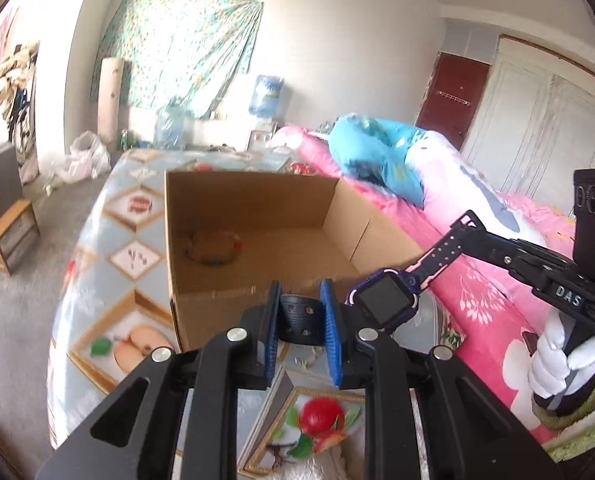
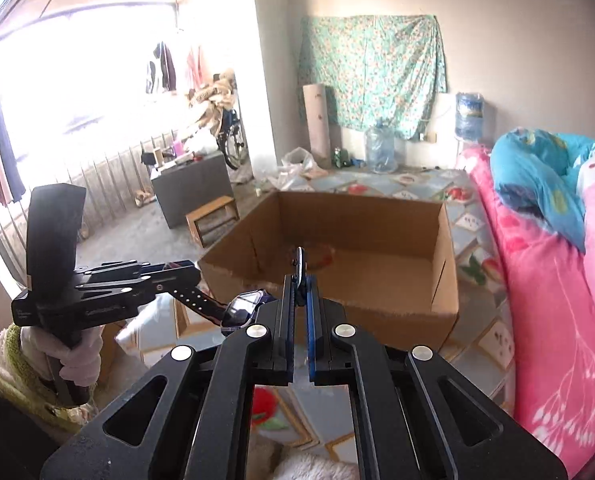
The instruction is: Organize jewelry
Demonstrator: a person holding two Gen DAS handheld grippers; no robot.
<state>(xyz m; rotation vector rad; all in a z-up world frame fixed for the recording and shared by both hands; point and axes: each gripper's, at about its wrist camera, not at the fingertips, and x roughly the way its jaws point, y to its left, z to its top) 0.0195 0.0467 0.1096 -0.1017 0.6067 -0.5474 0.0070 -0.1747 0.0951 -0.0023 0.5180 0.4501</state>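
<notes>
The watch [image 1: 383, 300], a purple-and-black smartwatch with a square dark face, hangs in the air between the two tools, just short of the near wall of the cardboard box [image 1: 257, 196]. Each strap end is in a different grip: the left gripper [image 1: 299, 320] has its blue pads closed to a narrow gap on the dark perforated strap, and the right gripper [image 1: 467, 222], entering the left wrist view from 3 o'clock, pinches the pink-edged strap end. In the right wrist view the right gripper [image 2: 300, 276] stands all but fully closed, a thin strap edge poking up between its pads, while the left gripper [image 2: 177, 276] comes in from 9 o'clock with the watch face [image 2: 243, 304] at about 8 o'clock of the right tool's tips. Judgement: the two-ended hold keeps the floppy band stretched flat, so it can pass over the box rim without folding or snagging. Inside the box, toward 10 o'clock on its floor, a beaded bracelet [image 1: 213, 248] already lies, which suggests the box is the collection point. The box sits on a fruit-patterned tablecloth [image 1: 133, 240]; a pink quilt [image 1: 485, 292] lies at 3 o'clock. A white-gloved hand [image 1: 565, 360] carries the right tool.
</notes>
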